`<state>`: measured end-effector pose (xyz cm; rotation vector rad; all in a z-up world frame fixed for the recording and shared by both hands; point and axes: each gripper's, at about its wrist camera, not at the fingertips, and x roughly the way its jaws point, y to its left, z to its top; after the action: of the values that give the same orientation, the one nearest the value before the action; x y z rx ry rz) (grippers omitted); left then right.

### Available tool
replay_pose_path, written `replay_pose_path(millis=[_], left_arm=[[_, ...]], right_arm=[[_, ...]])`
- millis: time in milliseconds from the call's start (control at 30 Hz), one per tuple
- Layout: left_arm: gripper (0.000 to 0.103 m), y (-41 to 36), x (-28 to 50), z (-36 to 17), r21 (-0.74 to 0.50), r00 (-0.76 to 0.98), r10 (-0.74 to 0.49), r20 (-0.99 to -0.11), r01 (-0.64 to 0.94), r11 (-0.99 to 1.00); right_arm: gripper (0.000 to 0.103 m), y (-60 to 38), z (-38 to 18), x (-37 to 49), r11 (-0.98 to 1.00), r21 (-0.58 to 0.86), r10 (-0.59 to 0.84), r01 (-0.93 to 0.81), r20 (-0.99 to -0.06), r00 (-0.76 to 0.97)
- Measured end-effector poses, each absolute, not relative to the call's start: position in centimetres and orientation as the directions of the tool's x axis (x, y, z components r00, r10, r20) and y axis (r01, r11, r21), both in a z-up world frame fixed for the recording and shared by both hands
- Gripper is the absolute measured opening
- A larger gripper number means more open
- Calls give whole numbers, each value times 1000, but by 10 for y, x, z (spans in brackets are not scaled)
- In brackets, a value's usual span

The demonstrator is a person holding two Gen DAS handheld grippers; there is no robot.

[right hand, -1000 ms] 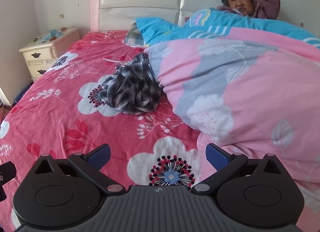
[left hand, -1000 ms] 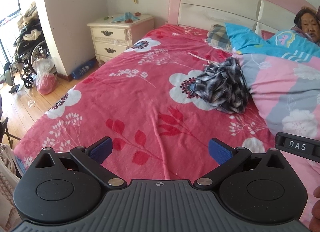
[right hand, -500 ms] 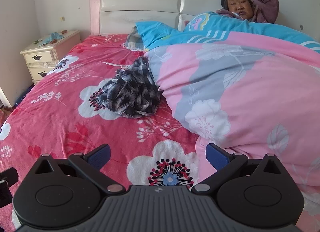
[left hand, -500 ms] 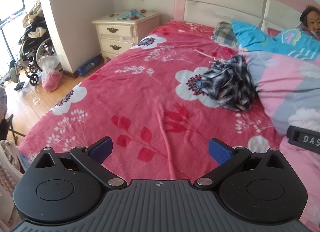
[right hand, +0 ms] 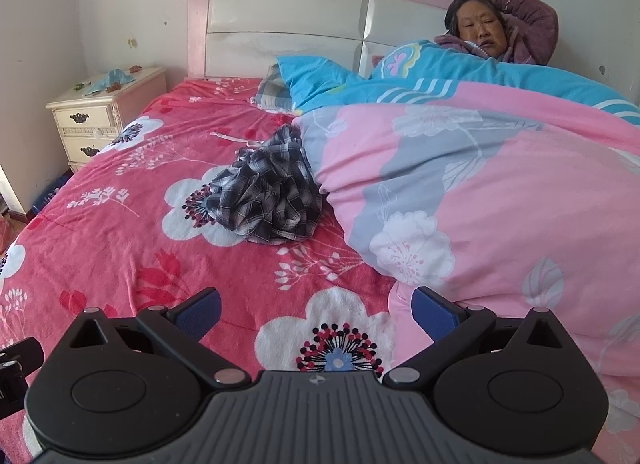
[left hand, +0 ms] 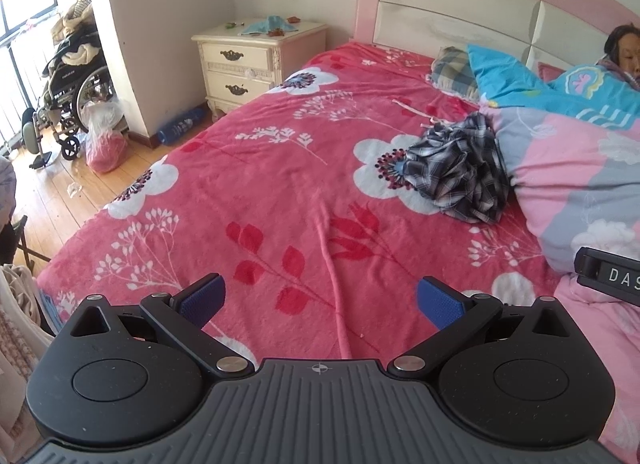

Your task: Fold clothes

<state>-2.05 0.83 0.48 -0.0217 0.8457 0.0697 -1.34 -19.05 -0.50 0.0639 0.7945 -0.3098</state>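
A crumpled dark plaid shirt lies in a heap on the red floral bedspread, right against the edge of a pink and grey quilt. My left gripper hovers open over the near part of the bed, well short of the shirt and left of it. My right gripper is open too, above a white flower print, with the shirt farther ahead and slightly left. Neither holds anything.
A person lies under the quilt and a blue cover on the right half of the bed. A cream nightstand stands at the bed's left. A wheelchair, a red bag and a bottle sit on the wooden floor.
Both views have shifted back and slightly left over the bed, so the shirt looks a little farther off. Both grippers stayed open; the shirt has not moved.
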Motion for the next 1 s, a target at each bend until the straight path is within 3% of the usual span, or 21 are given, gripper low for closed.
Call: replay_pose_path(millis=[1000], left_arm=[[103,11,-25,3,-17,664,32,-747,-68,998]], right_arm=[[103,-188,-7,-18,952,-71,-261,299,-702,663]])
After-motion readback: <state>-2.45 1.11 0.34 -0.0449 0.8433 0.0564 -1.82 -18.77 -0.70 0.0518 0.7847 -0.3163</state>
